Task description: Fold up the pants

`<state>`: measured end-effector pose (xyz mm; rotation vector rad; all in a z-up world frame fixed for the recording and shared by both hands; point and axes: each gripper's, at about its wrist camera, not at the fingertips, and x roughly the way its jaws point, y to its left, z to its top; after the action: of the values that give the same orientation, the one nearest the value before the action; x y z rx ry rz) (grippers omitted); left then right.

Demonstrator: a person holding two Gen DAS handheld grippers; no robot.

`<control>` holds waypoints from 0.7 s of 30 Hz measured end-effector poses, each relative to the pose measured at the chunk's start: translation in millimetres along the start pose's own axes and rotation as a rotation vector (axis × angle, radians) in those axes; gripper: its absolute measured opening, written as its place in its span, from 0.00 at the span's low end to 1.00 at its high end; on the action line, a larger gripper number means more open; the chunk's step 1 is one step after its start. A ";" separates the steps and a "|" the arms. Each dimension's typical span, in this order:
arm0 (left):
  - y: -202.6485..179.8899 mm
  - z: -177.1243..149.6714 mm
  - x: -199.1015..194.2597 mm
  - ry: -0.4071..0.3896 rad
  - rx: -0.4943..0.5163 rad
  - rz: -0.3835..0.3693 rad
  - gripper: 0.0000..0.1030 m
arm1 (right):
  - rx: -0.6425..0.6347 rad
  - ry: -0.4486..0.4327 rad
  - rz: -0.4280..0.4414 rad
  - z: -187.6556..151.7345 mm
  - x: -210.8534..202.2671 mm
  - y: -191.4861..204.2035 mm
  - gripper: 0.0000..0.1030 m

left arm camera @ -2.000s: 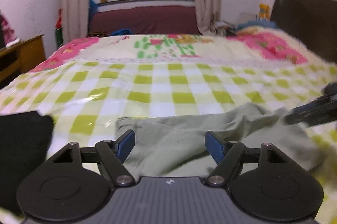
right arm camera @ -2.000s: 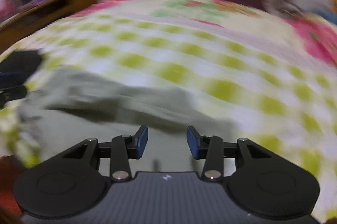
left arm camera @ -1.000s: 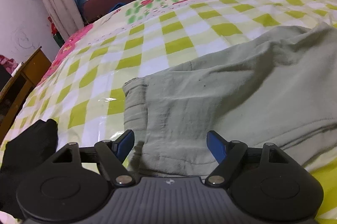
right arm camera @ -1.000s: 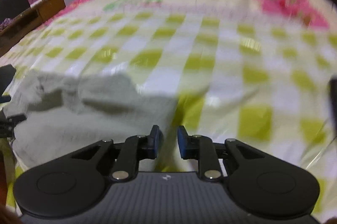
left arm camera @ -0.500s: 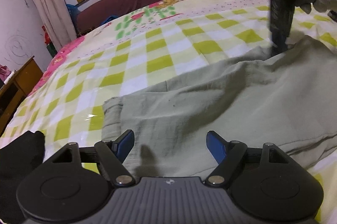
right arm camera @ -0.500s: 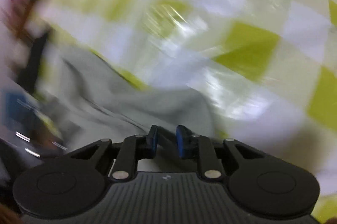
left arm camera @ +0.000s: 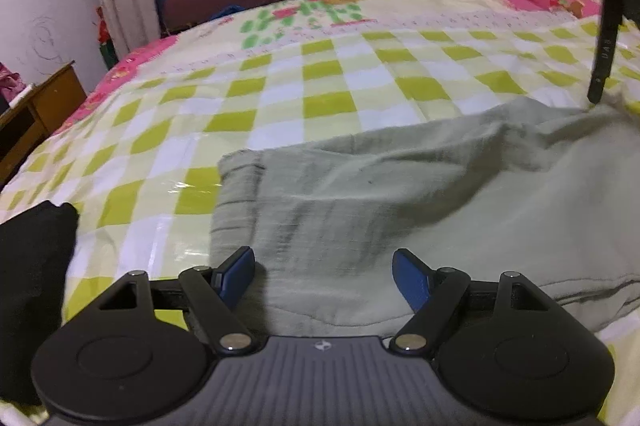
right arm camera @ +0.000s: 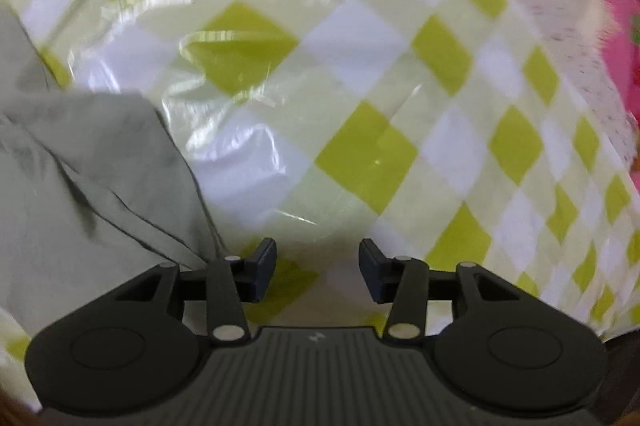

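Since the earlier frames, the right gripper (right arm camera: 318, 268) has been swung from a shallow angle to nearly straight down over the checked bedspread (right arm camera: 360, 154), and its jaws have just been opening, with nothing between them now; only bare bedspread is seen in the gap, so the cloth has been let go.

Going left to right in the left wrist view: a black garment (left arm camera: 28, 286) is cut off by the lower left edge, so its shape can't be made out. The left gripper (left arm camera: 324, 276) is held wide open at the bottom centre, tilted down over the waistband end of the pants (left arm camera: 380, 202), no pad pressing on the fabric. The grey-green pants are spread across the bed from centre to the right edge, where they're cut off. At upper right, a dark finger of the right gripper is seen pointing down at the pants' far edge; contact can't be told.

In the right wrist view, a pants corner lies at lower left, partly hidden behind the gripper body, and everything is a bit blurred.
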<state>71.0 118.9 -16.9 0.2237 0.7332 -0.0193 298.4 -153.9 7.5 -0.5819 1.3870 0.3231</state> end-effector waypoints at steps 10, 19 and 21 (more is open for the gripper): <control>2.7 2.1 -18.5 -0.080 0.053 0.093 0.87 | -0.006 -0.456 0.335 -8.6 -58.9 86.6 0.46; 17.6 -1.5 3.0 0.012 -0.038 0.040 0.87 | -0.218 -0.466 0.654 97.6 -29.4 185.2 0.51; 18.8 -2.5 8.0 0.036 -0.045 0.029 0.87 | -0.255 -0.419 0.657 116.4 -14.7 202.5 0.51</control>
<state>77.1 138.2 -20.3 0.1921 0.7652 0.0286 282.5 79.0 -8.9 -0.2225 1.0991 1.0989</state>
